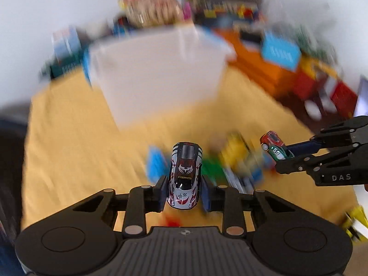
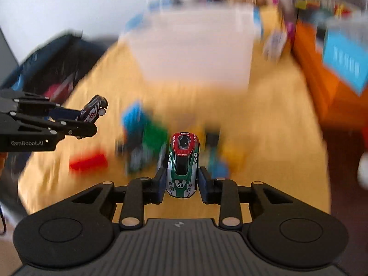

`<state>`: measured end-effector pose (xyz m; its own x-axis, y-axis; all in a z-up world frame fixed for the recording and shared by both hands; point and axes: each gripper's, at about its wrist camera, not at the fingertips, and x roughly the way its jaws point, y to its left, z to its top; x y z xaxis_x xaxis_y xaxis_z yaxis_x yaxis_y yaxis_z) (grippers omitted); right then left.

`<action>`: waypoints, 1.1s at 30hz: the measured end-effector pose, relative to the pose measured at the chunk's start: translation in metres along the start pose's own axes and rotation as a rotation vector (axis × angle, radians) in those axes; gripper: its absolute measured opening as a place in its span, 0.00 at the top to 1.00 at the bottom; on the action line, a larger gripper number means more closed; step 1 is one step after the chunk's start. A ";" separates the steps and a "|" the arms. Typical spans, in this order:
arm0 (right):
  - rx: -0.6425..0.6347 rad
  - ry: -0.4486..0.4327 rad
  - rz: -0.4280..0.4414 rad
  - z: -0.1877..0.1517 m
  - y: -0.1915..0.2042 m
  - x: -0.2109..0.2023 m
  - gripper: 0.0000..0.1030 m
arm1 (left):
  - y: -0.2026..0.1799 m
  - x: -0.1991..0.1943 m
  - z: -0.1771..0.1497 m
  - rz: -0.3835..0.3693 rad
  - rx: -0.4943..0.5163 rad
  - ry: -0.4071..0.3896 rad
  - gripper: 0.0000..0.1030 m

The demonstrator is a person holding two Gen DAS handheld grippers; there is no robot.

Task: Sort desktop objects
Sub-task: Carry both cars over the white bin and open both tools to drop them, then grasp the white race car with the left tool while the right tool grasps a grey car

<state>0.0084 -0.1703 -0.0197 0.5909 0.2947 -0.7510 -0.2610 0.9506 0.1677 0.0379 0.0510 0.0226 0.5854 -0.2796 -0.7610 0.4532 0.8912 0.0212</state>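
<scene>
My left gripper point(image 1: 183, 192) is shut on a white toy car with black and red flame marks point(image 1: 185, 174), held above the yellow cloth. My right gripper point(image 2: 180, 182) is shut on a green, white and red toy car numbered 59 point(image 2: 182, 164). Each gripper shows in the other view: the right gripper point(image 1: 288, 155) with its car point(image 1: 274, 147) at the right, the left gripper point(image 2: 79, 120) with its car point(image 2: 94, 109) at the left. A white bin point(image 1: 158, 73) stands ahead, also in the right wrist view point(image 2: 197, 46). Both backgrounds are motion-blurred.
A blurred pile of blue, green and yellow blocks point(image 1: 230, 161) lies on the yellow cloth point(image 1: 80, 149) below the grippers. A red block point(image 2: 88, 161) lies at the left. An orange box point(image 1: 260, 64) and cluttered toys line the back right. A dark bag point(image 2: 53, 69) sits at the left.
</scene>
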 end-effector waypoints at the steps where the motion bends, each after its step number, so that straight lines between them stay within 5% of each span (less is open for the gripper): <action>1: 0.000 -0.047 -0.018 0.021 -0.001 -0.001 0.68 | 0.007 0.000 0.018 0.019 0.008 -0.030 0.67; 6: -0.011 -0.195 -0.092 0.114 0.000 0.017 0.68 | 0.033 0.020 0.105 0.099 0.027 -0.139 0.67; 13: 0.050 -0.176 -0.154 0.170 -0.012 0.069 0.59 | 0.046 0.071 0.150 0.178 0.007 -0.123 0.61; 16: 0.039 -0.204 -0.157 0.158 -0.005 0.057 0.57 | 0.048 0.052 0.144 0.174 -0.002 -0.181 0.51; 22: 0.006 -0.209 -0.079 0.127 -0.003 0.027 0.28 | 0.055 0.007 0.104 0.114 -0.085 -0.231 0.32; 30: -0.057 -0.082 0.016 0.045 -0.003 0.020 0.11 | 0.029 0.010 0.014 0.160 -0.147 -0.091 0.31; 33: -0.111 -0.103 0.039 0.018 0.000 0.013 0.03 | 0.014 0.017 -0.007 0.149 -0.184 -0.034 0.31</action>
<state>0.0294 -0.1647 -0.0178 0.6525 0.3449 -0.6748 -0.3643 0.9236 0.1198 0.0495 0.0612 0.0048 0.6604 -0.1494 -0.7359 0.2318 0.9727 0.0105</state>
